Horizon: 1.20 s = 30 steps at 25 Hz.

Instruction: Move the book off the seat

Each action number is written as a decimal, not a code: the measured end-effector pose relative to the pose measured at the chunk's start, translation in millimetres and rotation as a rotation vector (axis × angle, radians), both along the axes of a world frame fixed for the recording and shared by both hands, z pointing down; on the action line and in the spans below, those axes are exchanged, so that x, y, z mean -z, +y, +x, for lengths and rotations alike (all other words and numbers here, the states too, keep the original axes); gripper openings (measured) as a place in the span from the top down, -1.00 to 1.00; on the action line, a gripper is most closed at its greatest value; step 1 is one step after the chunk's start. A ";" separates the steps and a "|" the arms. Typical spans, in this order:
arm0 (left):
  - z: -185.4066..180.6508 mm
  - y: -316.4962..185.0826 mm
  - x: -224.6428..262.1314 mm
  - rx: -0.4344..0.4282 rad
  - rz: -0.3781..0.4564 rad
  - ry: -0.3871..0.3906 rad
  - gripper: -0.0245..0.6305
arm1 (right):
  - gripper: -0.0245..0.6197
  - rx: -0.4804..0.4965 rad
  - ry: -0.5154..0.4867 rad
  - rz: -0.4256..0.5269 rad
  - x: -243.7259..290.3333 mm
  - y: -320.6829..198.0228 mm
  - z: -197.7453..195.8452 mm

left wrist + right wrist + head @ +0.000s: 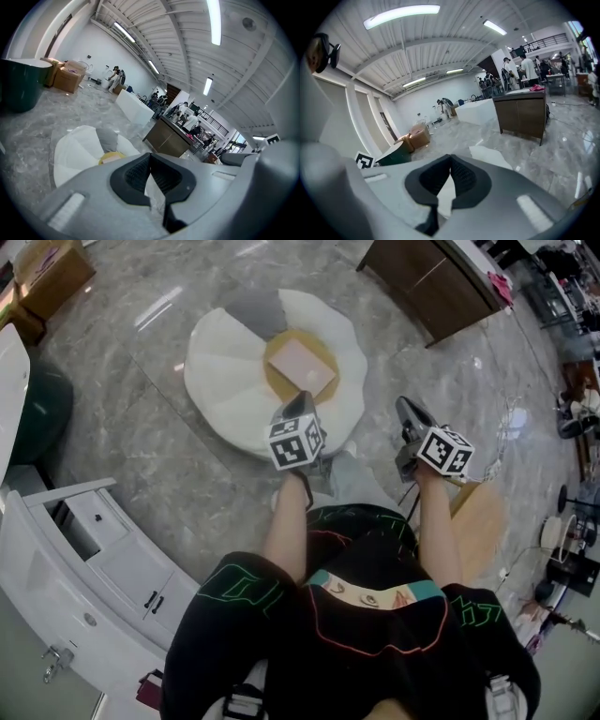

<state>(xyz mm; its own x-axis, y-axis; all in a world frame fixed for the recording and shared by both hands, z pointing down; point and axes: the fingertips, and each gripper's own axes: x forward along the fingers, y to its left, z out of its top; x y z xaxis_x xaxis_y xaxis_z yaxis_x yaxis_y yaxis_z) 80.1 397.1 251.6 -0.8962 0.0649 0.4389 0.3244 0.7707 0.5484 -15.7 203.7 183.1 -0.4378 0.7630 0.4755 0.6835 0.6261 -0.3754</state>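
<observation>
Grey marble floor (187, 484) fills most of your head view. A white cabinet (94, 568) stands at the lower left, and a brown counter (431, 282) sits at the upper right. The round white seat (225, 371) lies above centre, with the pale pink book (302, 367) flat on its yellow middle. Your left gripper (304, 399) hovers with its tip at the book's lower corner in the frame, jaws pressed together on nothing. Your right gripper (406, 407), right of the seat, is likewise closed and empty. Each carries a cube (297, 442) of black-and-white square markers.
</observation>
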 end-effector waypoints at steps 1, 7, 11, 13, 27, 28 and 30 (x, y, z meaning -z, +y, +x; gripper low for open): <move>-4.5 8.9 -3.5 0.023 -0.003 0.006 0.89 | 0.91 0.018 -0.005 -0.004 -2.2 10.6 -10.5; -12.4 29.8 -31.2 0.165 -0.022 0.109 0.89 | 0.91 0.163 0.051 0.075 -52.1 58.2 -54.1; -42.3 16.9 -44.1 0.202 -0.025 0.164 0.89 | 0.91 0.262 0.093 0.081 -72.0 74.8 -85.3; -66.0 1.0 -50.8 0.212 -0.031 0.189 0.89 | 0.91 0.325 0.096 0.117 -85.5 71.5 -108.4; -133.0 -31.2 -151.1 0.282 0.049 0.338 0.89 | 0.91 0.511 0.173 0.334 -218.3 45.1 -188.0; -135.5 -35.2 -172.5 0.276 0.073 0.353 0.89 | 0.91 0.520 0.180 0.360 -236.8 41.7 -188.9; -151.6 -33.2 -219.3 0.252 0.090 0.377 0.89 | 0.91 0.533 0.192 0.386 -276.9 47.0 -197.1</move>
